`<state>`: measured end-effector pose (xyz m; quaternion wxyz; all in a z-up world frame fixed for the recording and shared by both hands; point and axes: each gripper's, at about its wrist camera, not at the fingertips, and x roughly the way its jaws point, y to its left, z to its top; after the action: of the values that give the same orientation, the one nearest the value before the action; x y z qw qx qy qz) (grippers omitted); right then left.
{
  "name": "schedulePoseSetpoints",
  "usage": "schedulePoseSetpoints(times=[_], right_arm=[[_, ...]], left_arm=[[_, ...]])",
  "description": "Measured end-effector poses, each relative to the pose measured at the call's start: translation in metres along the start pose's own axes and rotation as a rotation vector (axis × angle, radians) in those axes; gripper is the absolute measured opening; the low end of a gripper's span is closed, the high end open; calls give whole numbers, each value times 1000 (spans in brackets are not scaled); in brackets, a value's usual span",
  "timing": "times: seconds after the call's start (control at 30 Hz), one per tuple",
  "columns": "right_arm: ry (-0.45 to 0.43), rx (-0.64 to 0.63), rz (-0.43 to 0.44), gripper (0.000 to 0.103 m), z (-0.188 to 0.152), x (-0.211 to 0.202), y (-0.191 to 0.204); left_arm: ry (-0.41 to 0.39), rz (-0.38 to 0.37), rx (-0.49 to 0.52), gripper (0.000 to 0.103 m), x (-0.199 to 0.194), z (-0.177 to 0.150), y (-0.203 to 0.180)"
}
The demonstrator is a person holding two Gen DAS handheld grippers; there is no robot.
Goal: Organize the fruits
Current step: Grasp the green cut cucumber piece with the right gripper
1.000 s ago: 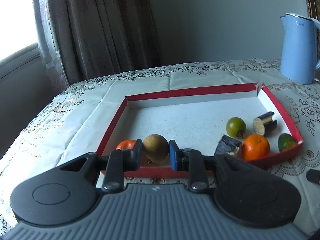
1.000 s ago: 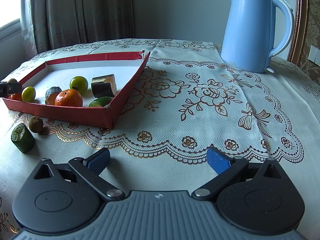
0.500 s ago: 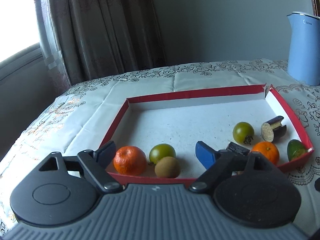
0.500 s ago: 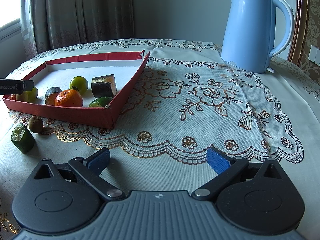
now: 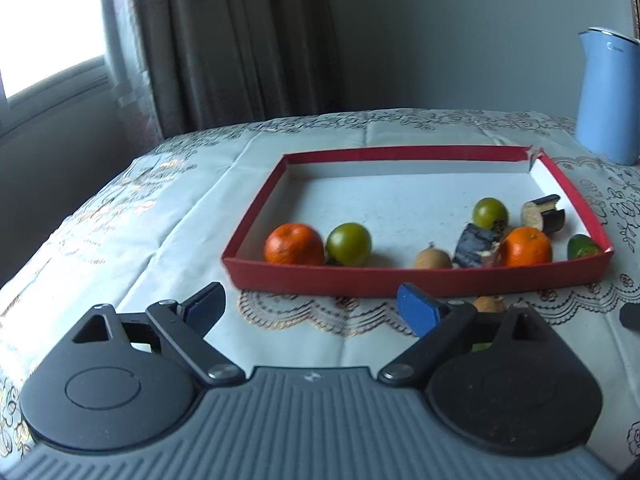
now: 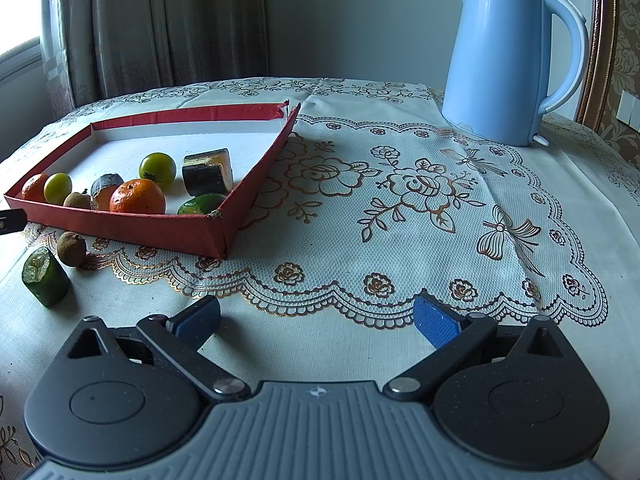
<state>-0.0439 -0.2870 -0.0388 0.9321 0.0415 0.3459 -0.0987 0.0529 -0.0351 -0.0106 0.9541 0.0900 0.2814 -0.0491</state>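
Left gripper (image 5: 310,310): ribbed grey body, black arms, blue textured pads spread wide, holding nothing, hanging over the lace-edged tablecloth (image 5: 192,216) just short of the red box's near wall. Behind its right finger, a small brown fruit on the cloth, partly hidden. Red cardboard tray (image 5: 400,278), white inside, shallow, far right corner torn. Inside along the near wall, left to right: dimpled orange (image 5: 294,244), smooth green round fruit (image 5: 349,244), small tan longan (image 5: 433,259), dark cut chunk (image 5: 474,245), second orange (image 5: 526,247), green piece in the right corner (image 5: 582,246). Further back: another green round fruit (image 5: 490,213), eggplant slice (image 5: 544,215).

Right gripper (image 6: 316,318): same build, jaws wide apart, empty, above the cloth. Ahead-left, outside the tray: cut green cylinder (image 6: 45,276), brown longan (image 6: 71,249) beside it. Far right ahead: glossy blue kettle (image 6: 504,60).
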Motion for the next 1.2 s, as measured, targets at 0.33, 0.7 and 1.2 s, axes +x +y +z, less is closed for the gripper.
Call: schedulePoseSetpoints(times=[0.33, 0.7, 1.2], right_arm=[[-143, 31, 89, 103, -5, -29, 10], [-196, -179, 257, 101, -13, -56, 129], [-76, -203, 314, 31, -2, -14, 153]], left_arm=[[59, 68, -100, 97, 9, -28, 47], [80, 67, -138, 101, 13, -35, 56], [97, 43, -177, 103, 17, -34, 62]])
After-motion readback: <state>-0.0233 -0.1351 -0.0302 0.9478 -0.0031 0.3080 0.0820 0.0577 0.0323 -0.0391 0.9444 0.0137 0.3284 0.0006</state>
